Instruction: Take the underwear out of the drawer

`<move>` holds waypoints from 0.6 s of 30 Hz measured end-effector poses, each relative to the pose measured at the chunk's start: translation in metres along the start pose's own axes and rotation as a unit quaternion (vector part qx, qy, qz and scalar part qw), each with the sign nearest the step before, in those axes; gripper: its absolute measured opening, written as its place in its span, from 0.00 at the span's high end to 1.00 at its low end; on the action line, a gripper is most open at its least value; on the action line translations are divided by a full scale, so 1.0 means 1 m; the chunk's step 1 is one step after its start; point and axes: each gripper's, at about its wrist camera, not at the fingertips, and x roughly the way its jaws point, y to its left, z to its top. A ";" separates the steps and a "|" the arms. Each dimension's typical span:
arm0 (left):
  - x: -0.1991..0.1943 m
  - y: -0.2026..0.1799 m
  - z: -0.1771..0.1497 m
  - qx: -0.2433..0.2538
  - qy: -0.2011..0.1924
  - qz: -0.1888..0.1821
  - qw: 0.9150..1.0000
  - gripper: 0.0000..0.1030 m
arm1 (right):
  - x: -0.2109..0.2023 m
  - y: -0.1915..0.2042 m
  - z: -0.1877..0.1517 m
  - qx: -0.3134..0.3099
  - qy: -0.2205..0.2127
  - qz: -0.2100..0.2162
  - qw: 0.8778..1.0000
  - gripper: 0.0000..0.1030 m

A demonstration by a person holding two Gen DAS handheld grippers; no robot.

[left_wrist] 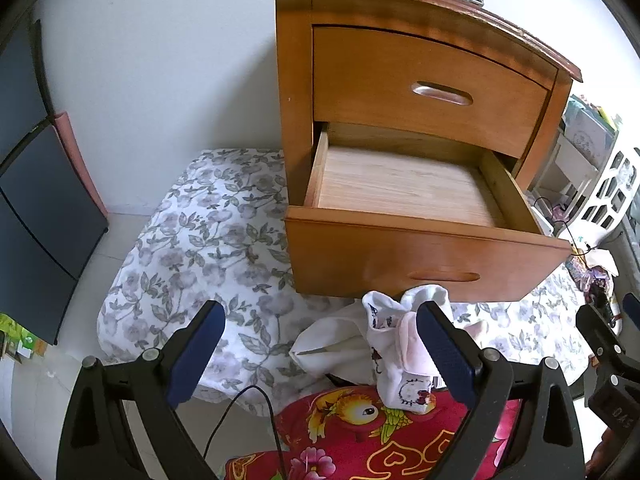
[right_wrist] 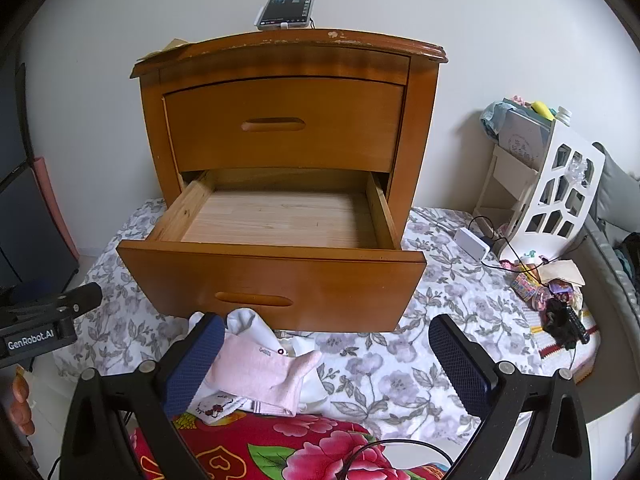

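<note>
A wooden nightstand (right_wrist: pixel 288 56) stands on the floral sheet with its lower drawer (right_wrist: pixel 276 276) pulled out; the drawer's pale wood floor (left_wrist: pixel 404 188) is bare. A heap of white and pink underwear (right_wrist: pixel 260 368) lies on the sheet just in front of the drawer, also seen as underwear (left_wrist: pixel 396 344) in the left wrist view. My left gripper (left_wrist: pixel 320 350) is open, its right finger beside the heap. My right gripper (right_wrist: pixel 326 366) is open above the sheet, its left finger against the pink piece. Neither holds anything.
A phone (right_wrist: pixel 286 8) leans on the nightstand top. A red flowered blanket (right_wrist: pixel 280 448) lies under the grippers. A white lattice rack (right_wrist: pixel 560 184), a white adapter (right_wrist: pixel 472 244) with cables and small clutter sit at the right. Dark panels (left_wrist: pixel 36 184) stand left.
</note>
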 end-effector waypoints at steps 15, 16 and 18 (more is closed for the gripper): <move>0.003 -0.001 -0.003 -0.001 -0.002 0.035 0.999 0.06 | 0.006 -0.003 -0.001 0.007 0.008 0.000 1.000 0.00; 0.004 -0.001 -0.003 0.000 -0.003 0.036 0.999 0.06 | 0.007 -0.003 -0.001 0.007 0.008 -0.001 1.000 0.00; 0.004 -0.002 -0.003 0.002 -0.002 0.039 0.999 0.06 | 0.007 -0.003 -0.001 0.007 0.008 0.000 1.000 0.00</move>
